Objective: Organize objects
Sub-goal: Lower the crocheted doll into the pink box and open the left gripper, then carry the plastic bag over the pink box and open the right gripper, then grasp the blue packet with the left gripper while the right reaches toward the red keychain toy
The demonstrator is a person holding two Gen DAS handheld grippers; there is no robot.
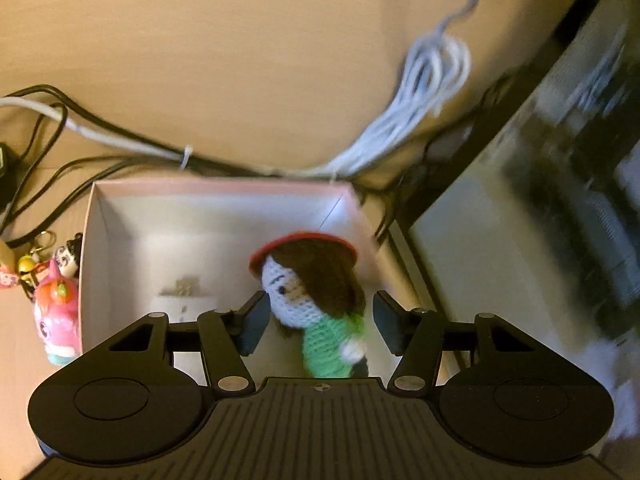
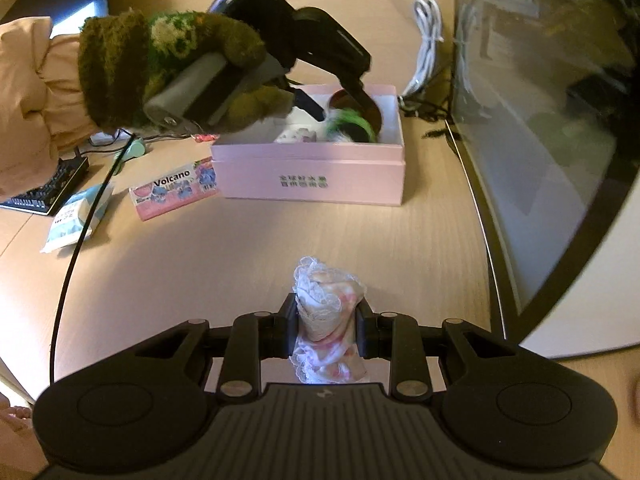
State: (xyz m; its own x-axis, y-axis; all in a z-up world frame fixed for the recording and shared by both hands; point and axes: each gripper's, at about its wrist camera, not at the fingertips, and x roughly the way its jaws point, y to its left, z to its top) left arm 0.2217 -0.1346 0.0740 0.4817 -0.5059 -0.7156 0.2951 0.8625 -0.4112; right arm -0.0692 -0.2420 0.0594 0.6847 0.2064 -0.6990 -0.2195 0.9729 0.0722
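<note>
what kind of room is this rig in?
Likely a home desk or bedroom workstation: wooden desktop, keyboard, large curved monitor and cable bundles, with toys going into a pink box.

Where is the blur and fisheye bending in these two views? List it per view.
Left wrist view: the white cable bundle and the dark area at right are motion-smeared; the crochet doll stays fairly sharp. Right wrist view: the monitor edge bows strongly; the lace-trimmed cloth is crisp.

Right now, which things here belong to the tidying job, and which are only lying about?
Job: crochet doll, pink box, lace cloth bundle, keychain toys.
Lying about: cables, keyboard, Volcano packet, tissue pack.
</note>
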